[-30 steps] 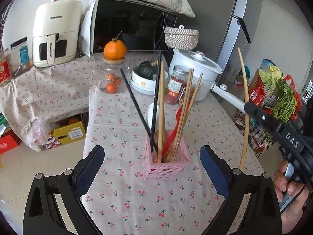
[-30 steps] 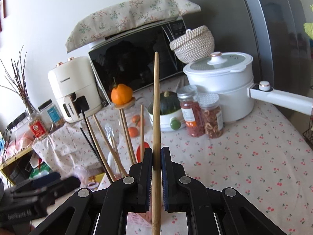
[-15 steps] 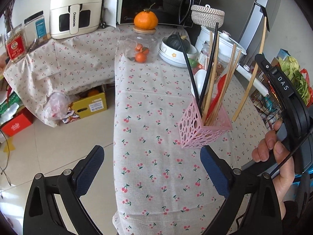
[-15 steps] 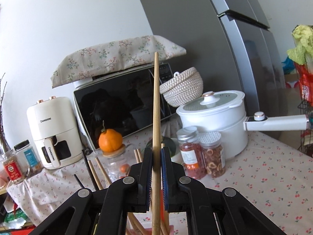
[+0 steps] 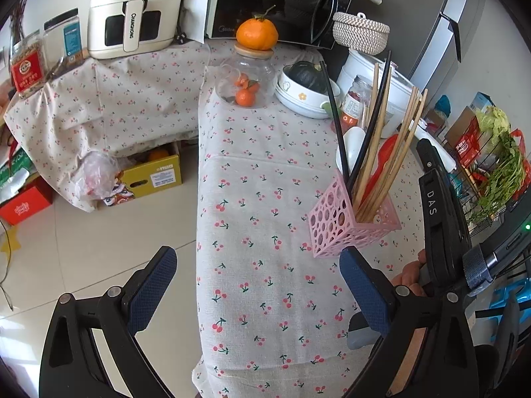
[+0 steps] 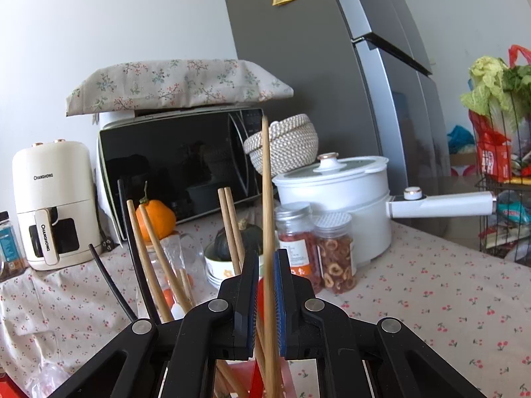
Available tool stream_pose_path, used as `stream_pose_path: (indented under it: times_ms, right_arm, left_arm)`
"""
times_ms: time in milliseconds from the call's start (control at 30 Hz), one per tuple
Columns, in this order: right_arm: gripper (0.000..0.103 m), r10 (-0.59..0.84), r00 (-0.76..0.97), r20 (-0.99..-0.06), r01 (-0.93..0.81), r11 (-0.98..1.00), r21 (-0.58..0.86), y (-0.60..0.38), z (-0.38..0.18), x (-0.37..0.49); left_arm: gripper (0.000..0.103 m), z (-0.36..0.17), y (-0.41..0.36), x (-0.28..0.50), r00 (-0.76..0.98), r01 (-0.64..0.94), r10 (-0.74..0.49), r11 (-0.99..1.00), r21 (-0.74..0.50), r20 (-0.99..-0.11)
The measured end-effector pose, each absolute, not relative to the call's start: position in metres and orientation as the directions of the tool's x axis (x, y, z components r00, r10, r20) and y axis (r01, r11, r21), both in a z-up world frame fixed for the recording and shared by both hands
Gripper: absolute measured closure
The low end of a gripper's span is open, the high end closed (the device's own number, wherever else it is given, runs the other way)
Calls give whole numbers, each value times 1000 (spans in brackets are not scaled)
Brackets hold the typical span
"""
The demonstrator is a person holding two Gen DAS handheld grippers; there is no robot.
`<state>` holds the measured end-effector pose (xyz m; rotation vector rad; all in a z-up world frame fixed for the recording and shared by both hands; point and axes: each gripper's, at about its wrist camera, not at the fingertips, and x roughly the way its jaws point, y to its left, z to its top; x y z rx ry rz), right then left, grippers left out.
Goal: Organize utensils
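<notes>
A pink perforated holder [image 5: 345, 224] stands on the cherry-print tablecloth [image 5: 265, 285]. It holds several wooden chopsticks [image 5: 391, 152], black chopsticks [image 5: 333, 112], a white spoon [image 5: 351, 142] and a red utensil [image 5: 381, 162]. My left gripper [image 5: 259, 285] is open and empty, low in front of the holder. My right gripper [image 6: 265, 285] is right above the holder; its pads stand slightly apart around a wooden chopstick [image 6: 267, 199], which looks blurred and loose between them, its lower end down among the others.
At the back stand a white pot [image 6: 335, 195], two spice jars [image 6: 315, 245], a bowl with a squash [image 5: 305, 89], a glass jar with oranges [image 5: 247, 79], a microwave [image 5: 275, 3] and an air fryer [image 5: 132, 13]. The table's left edge drops to the tiled floor [image 5: 99, 238].
My right gripper brought the chopstick over the holder and its jaws have parted slightly; the chopstick has slid down between them. My left gripper pulled back and to the left.
</notes>
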<state>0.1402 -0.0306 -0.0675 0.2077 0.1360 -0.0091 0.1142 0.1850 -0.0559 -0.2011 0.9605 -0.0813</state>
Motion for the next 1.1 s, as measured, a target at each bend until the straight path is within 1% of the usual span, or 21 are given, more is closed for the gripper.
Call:
stream_pose_path:
  times_ms: [67,133,200,233,300,333,400,433,500,567,600,633,700,767,900,967,1033,1100]
  right_arm:
    - [90,11,990,-143,18,978,206,-30,-70,136]
    - [86,22,988,-150,10,979,206,-31,-68,133]
    - [74,25,987,-156,9,977,211,-36,-64,130]
    - [71,26,987,-160,10,976,217,-39,-62,128]
    - [56,30,985,-171,10,974,228,-48,-55,125]
    - [52,34,984,-177,8,973,231,-53,-52,123]
    - [34,42,980,-197,3,974,225,-63,-45,119]
    - [31,43,977,-208,4,976,219,-68,-41,118]
    - [19,44,971,-236,5,979,203,-80,-35,113]
    - [10,48,958,-282,1,985,170,-92,-28,111]
    - [7,55,949,-310,-6,988,157,-98,-26,110]
    - [6,61,940,-336,-11,989,148,-105,-24,108]
    - [0,62,916,-396,-11,991,130,-120,-20,104]
    - [0,53,889,-454,-4,994,108,-137,-17,99]
    - [0,9,804,-595,28,998,53,-167,-19,92]
    - [0,5,756,-655,31,999,44,-181,-23,87]
    - [0,5,734,-679,29,999,39,-195,-25,77]
    - [0,-7,731,-683,34,999,26,-208,-26,65]
  left_arm:
    - [3,-56,185,114,572,-24,-154,979,-204,-806]
    - [3,-56,184,114,571,-26,-154,978,-205,-806]
    - [3,-56,182,114,571,-26,-159,977,-212,-806]
    - [3,-56,180,113,571,-24,-164,976,-217,-804]
    - [3,-54,177,112,574,-20,-176,973,-228,-799]
    - [3,-53,174,111,576,-19,-180,972,-233,-798]
    - [3,-51,168,109,578,-15,-189,970,-242,-794]
    - [3,-50,164,108,578,-12,-194,969,-246,-792]
    - [3,-48,155,106,577,-6,-198,969,-247,-792]
    - [1,-48,144,103,573,-2,-191,972,-234,-797]
    - [1,-47,138,102,570,-4,-183,974,-226,-801]
    - [1,-48,133,101,568,-6,-176,976,-218,-804]
    - [1,-48,123,98,562,-16,-165,978,-210,-810]
    - [1,-46,112,93,562,-16,-160,979,-204,-812]
    - [1,-36,89,81,591,-35,-88,990,-135,-802]
    - [1,-29,77,72,610,-34,-79,992,-125,-789]
    - [0,-23,65,62,636,-32,-71,993,-118,-768]
    - [0,-20,53,55,656,-37,-41,996,-86,-753]
